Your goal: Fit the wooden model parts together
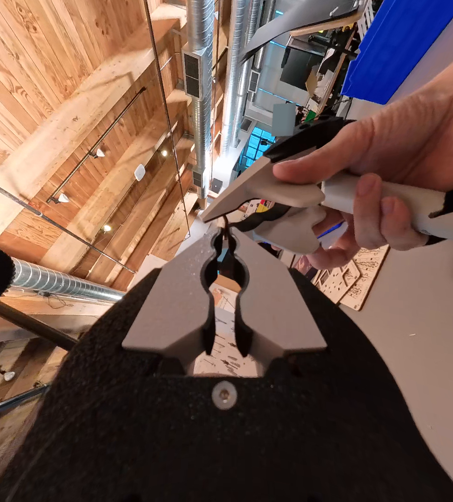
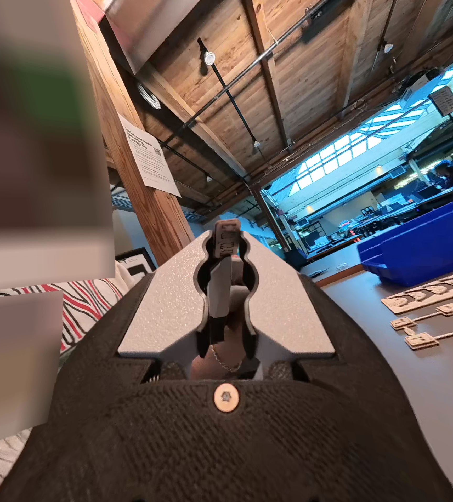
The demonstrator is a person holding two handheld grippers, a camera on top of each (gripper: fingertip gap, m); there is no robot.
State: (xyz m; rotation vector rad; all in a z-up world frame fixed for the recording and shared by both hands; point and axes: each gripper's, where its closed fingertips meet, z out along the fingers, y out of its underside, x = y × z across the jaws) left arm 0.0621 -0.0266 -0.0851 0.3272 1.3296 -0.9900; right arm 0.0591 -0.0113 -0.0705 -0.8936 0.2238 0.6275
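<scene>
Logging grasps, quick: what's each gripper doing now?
Left gripper: shut on a thin dark wooden part.
Right gripper: shut on a small slotted wooden piece.

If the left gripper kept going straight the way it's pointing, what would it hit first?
Most likely the right gripper: its fingertips sit right at the tips of the left gripper, around a small dark wooden piece held between them. The exact gap is hard to judge, since depth is unclear.

You hold grippers with matt grey, speckled plastic fingers (image 2: 171, 293) on rough black bodies (image 2: 220, 448); laser-cut wooden sheets (image 2: 432, 292) lie on a smooth grey table (image 2: 410, 380).
</scene>
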